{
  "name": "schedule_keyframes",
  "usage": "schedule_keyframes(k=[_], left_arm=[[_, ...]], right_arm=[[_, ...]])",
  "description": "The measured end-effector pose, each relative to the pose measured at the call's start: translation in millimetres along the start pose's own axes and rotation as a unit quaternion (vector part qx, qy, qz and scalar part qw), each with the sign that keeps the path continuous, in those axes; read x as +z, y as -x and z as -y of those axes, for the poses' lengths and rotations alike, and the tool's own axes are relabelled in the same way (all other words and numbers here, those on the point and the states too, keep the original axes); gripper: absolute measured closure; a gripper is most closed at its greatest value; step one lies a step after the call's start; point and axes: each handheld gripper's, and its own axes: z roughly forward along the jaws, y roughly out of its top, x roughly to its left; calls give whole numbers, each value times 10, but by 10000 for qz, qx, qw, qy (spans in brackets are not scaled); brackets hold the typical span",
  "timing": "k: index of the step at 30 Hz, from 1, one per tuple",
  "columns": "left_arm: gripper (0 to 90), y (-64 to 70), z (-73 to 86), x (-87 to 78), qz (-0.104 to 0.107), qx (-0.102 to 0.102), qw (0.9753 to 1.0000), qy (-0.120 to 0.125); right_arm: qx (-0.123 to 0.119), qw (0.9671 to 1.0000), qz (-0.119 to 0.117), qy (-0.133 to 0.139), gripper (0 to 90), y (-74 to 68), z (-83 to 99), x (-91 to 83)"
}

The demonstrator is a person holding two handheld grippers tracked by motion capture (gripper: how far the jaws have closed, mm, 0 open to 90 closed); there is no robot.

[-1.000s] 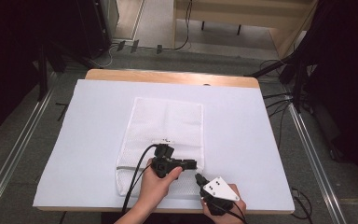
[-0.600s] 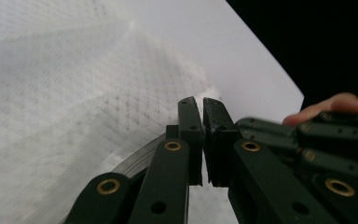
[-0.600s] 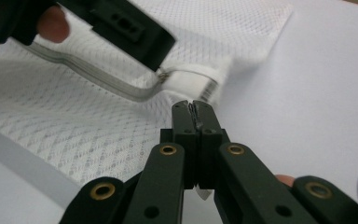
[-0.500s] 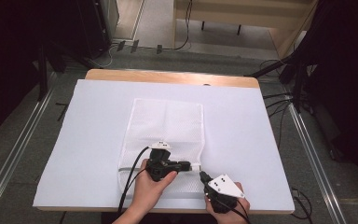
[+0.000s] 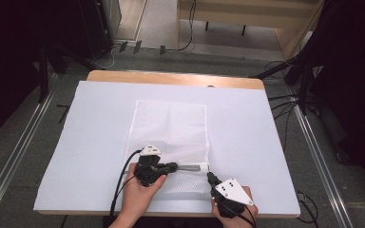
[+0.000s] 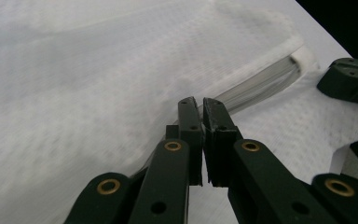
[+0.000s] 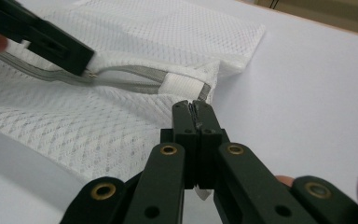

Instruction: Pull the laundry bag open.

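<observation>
In the high view we see our left hand-held gripper (image 5: 173, 166) lying over the near part of the mesh bag (image 5: 171, 128), its tip pointing right along the grey zipper (image 5: 190, 167). In the left gripper view its jaws stand almost together with a thin gap, and they sit right at the zipper line; in the right gripper view the tip appears to pinch something small on the zipper, though we cannot tell for sure what it holds. The bag lies flat in the middle of the white counter (image 5: 85, 123), its zipper end towards us. Further right, our right hand-held gripper (image 5: 212, 179) sits at the bag's near right corner, just beside the white zipper end (image 7: 182, 85). Its jaws are pressed together, and whether they pinch the mesh edge we cannot tell.
</observation>
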Motion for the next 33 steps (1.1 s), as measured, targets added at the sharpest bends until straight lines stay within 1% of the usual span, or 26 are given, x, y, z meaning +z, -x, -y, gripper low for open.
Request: schedule_keyframes(k=[2, 3, 5, 6, 7, 8, 9, 11, 12, 13, 14, 15, 17, 18, 20, 21, 22, 23, 24, 25, 28, 29, 30, 31, 32, 33], left_arm=[[880, -74, 25, -92, -27, -65, 10000, -6], [880, -110, 37, -144, -97, -95, 9999, -1], [880, -197, 74, -256, -409, -80, 9991, 29], [880, -238, 92, -291, -413, -146, 9990, 67], [880, -299, 117, -346, -395, -243, 9989, 90], [880, -358, 147, -401, -423, -331, 9985, 119], [880, -432, 185, -470, -416, -449, 9980, 156], [880, -532, 240, -575, -428, -601, 9971, 199], [880, -580, 268, -635, -460, -654, 9965, 231], [880, -625, 300, -709, -545, -694, 9956, 300], [880, -649, 322, -767, -673, -642, 9952, 314], [880, -660, 336, -802, -753, -601, 9948, 340], [880, -682, 372, -871, -819, -603, 9941, 371], [880, -692, 386, -897, -830, -575, 9942, 358], [880, -690, 406, -913, -911, -523, 9939, 348], [880, -689, 411, -920, -1003, -450, 9935, 310], [880, -699, 415, -926, -1049, -420, 9931, 309], [880, -715, 418, -935, -1055, -464, 9929, 300], [880, -727, 422, -941, -1158, -472, 9917, 288], [881, -738, 428, -948, -1256, -425, 9909, 247], [881, -754, 437, -942, -1340, -397, 9900, 193], [881, -737, 434, -940, -1410, -324, 9893, 181], [880, -724, 431, -938, -1469, -238, 9887, 171], [879, -709, 432, -936, -1438, -199, 9893, 144], [875, -701, 436, -939, -1353, -127, 9906, 158], [853, -696, 443, -942, -1342, -63, 9906, 240]], right_arm=[[58, 10000, -32, -42, 900, 23, -1, 3], [43, 10000, -23, -60, 900, 34, 0, 8], [41, 9999, 22, -92, 900, 39, -3, 13], [35, 9999, 87, -87, 900, 53, -7, 9], [54, 9999, 81, -88, 900, 67, -12, 5], [104, 9999, 90, -80, 900, 90, -19, -4], [125, 9998, 127, -60, 900, 113, -26, -13], [196, 9997, 142, -44, 900, 160, -39, -31], [217, 9997, 138, -33, 900, 183, -42, -36], [282, 9995, 148, -50, 900, 193, -46, -46], [303, 9994, 138, -50, 900, 206, -49, -52], [318, 9994, 141, -41, 900, 209, -50, -57], [336, 9994, 100, -38, 900, 208, -55, -66], [334, 9994, 102, -42, 900, 202, -58, -72], [284, 9996, 88, -31, 900, 187, -68, -78], [275, 9996, 90, -23, 900, 183, -70, -80], [261, 9996, 105, -25, 900, 179, -74, -84], [285, 9995, 95, -34, 900, 181, -77, -87], [292, 9995, 88, -49, 900, 182, -78, -87], [293, 9995, 106, -51, 900, 183, -76, -88], [429, 9990, -50, -99, 900, 184, -75, -94], [433, 9990, -51, -109, 900, 167, -73, -99], [362, 9993, -32, -95, 900, 151, -73, -104], [376, 9992, -23, -98, 900, 139, -74, -112], [395, 9992, -4, -113, 900, 135, -76, -119], [374, 9993, 9, -89, 900, 138, -78, -124]])
